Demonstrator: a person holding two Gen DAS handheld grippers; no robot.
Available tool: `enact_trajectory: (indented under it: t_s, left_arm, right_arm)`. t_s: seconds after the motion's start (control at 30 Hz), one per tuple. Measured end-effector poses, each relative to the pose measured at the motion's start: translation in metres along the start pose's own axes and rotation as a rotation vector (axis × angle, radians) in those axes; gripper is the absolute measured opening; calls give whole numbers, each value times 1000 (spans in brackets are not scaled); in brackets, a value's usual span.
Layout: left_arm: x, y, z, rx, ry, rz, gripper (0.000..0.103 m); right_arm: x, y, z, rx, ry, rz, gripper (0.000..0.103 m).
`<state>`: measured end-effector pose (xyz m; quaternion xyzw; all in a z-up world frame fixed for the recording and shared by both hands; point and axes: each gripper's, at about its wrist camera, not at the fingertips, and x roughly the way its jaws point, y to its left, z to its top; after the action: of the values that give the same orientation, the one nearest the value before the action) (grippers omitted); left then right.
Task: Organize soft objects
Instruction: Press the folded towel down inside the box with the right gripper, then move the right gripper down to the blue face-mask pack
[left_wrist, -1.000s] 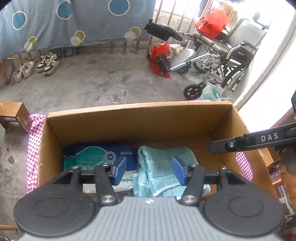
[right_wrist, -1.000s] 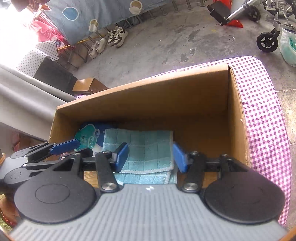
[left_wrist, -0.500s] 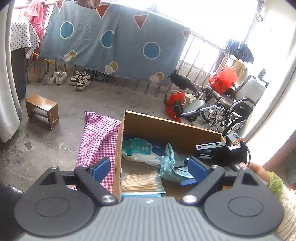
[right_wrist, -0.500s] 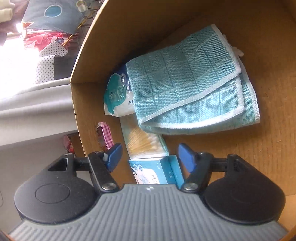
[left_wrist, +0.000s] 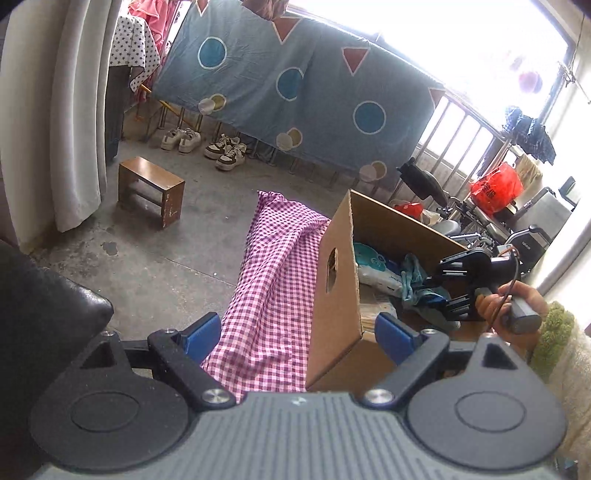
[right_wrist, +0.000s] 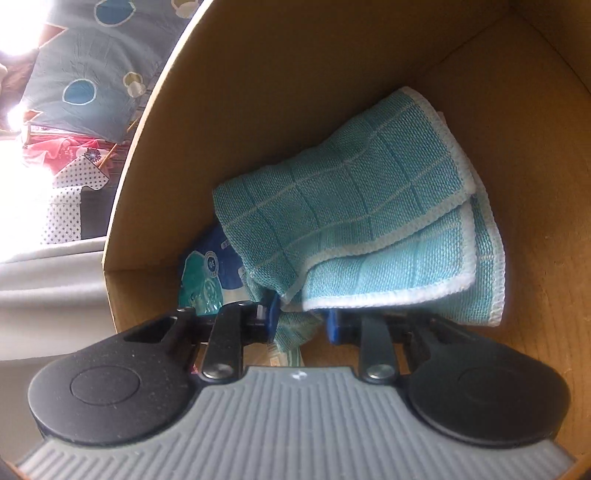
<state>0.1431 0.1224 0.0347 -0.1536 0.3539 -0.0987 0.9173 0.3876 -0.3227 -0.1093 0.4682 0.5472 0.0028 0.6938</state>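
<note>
A folded teal towel (right_wrist: 369, 229) lies inside the cardboard box (right_wrist: 295, 81). My right gripper (right_wrist: 301, 321) is down in the box and shut on the towel's near corner. A blue-and-green wipes pack (right_wrist: 205, 277) lies beside the towel, partly under it. In the left wrist view the box (left_wrist: 340, 288) stands on a pink checked cloth (left_wrist: 273, 273). The towel (left_wrist: 415, 284) and wipes pack (left_wrist: 373, 267) show inside, with the right gripper (left_wrist: 439, 291) on the towel. My left gripper (left_wrist: 299, 334) is open and empty, outside the box at its near left corner.
A small wooden stool (left_wrist: 151, 190) stands on the concrete floor at the left, with shoes (left_wrist: 225, 149) behind it. A blue sheet (left_wrist: 295, 96) hangs at the back. A wheelchair (left_wrist: 480, 221) is behind the box. A curtain (left_wrist: 55, 118) hangs at the far left.
My right gripper has gone deeper into the box and closed on the towel's corner. My left gripper has pulled back and to the left, out of the box.
</note>
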Motion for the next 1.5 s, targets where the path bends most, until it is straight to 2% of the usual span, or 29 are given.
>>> enact_trajectory:
  t_s: [0.07, 0.2, 0.33, 0.4, 0.47, 0.53, 0.57, 0.7, 0.8, 0.9, 1.03, 1.17, 1.27, 1.3, 1.37, 1.5]
  left_arm:
    - [0, 7, -7, -3, 11, 12, 91]
    - [-6, 12, -20, 15, 22, 21, 91]
    - [-6, 9, -30, 30, 41, 29, 91]
    - [-7, 6, -34, 38, 49, 32, 91]
    - [-8, 6, -38, 38, 56, 28, 91]
    - [-9, 5, -41, 36, 65, 19, 91]
    - [-10, 4, -42, 35, 69, 15, 91]
    - [-15, 4, -47, 36, 83, 4, 91]
    - [-18, 4, -50, 37, 90, 6, 91]
    - [-14, 3, -51, 63, 99, 19, 91]
    - [7, -2, -51, 133, 127, 30, 87]
    - [43, -10, -51, 221, 194, -11, 74]
    - [68, -21, -55, 306, 217, -49, 70]
    - [74, -24, -57, 333, 218, -59, 70]
    - [87, -30, -61, 380, 227, -73, 67]
    - [112, -32, -69, 396, 290, -91, 61]
  right_arm:
    - [-2, 5, -2, -30, -49, -9, 23]
    - [3, 9, -10, -80, -90, -17, 23]
    - [5, 10, -10, -84, -59, -13, 27]
    - [1, 11, -10, -59, -33, -9, 37]
    - [-15, 11, -12, -64, -47, 0, 58]
    - [-29, 14, -14, -77, -63, 15, 72]
    - [-40, 15, -16, -81, -68, 27, 74]
    - [-81, 16, -31, -114, -96, 78, 75]
    - [-132, 12, -54, -186, -117, 168, 75]
    - [-178, 10, -94, -308, -101, 256, 75]
    - [-228, -2, -160, -488, -57, 311, 75]
    - [-227, -13, -230, -590, 4, 318, 75]
    - [-200, -29, -268, -570, 80, 308, 71]
    - [-187, -38, -282, -548, 102, 288, 70]
    - [-164, -54, -299, -515, 147, 239, 62]
    - [-127, -82, -330, -462, 188, 131, 56]
